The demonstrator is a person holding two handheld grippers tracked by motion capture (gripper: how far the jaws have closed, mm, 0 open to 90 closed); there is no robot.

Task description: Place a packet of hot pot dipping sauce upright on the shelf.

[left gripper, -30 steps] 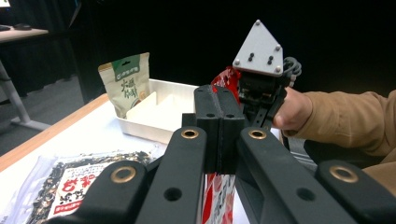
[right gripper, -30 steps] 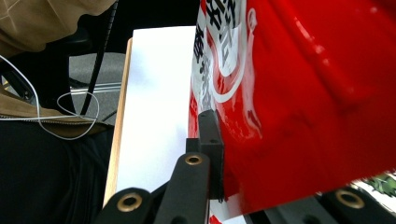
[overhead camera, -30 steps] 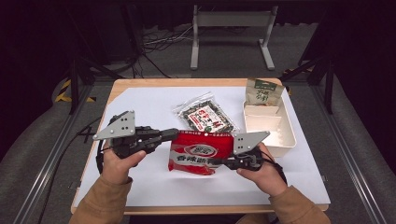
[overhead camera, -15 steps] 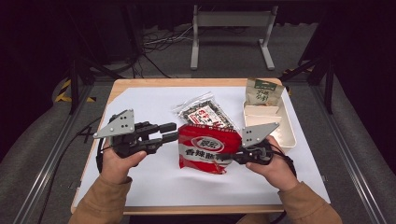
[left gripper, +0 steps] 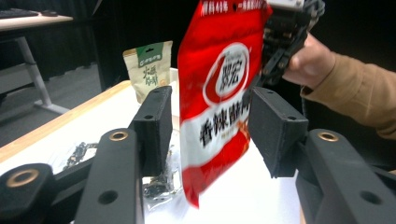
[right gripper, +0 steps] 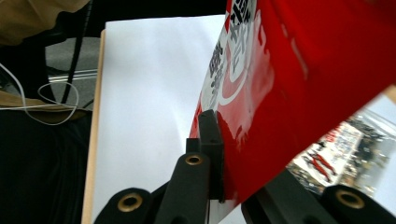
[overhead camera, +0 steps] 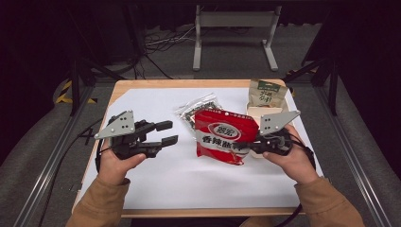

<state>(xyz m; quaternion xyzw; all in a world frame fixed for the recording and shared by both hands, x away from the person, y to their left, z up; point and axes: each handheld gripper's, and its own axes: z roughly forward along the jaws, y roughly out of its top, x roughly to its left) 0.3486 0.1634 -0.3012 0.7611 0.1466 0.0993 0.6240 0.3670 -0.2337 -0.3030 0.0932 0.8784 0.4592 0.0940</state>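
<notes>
Right hand-held gripper clamps red snack bag at its 3 o'clock edge; left hand-held gripper jaws just opened, empty, at the bag's 9 o'clock.

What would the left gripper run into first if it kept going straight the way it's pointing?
Most likely the glossy red snack bag, which hangs straight ahead, framed between the open jaws of the left gripper, pinched by the right gripper. From above a gap separates them; its depth is hard to judge.

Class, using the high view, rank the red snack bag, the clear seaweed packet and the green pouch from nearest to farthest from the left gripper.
1. Red snack bag, just right of the left gripper.
2. Clear seaweed packet, behind the bag.
3. Green pouch, far right corner.
</notes>
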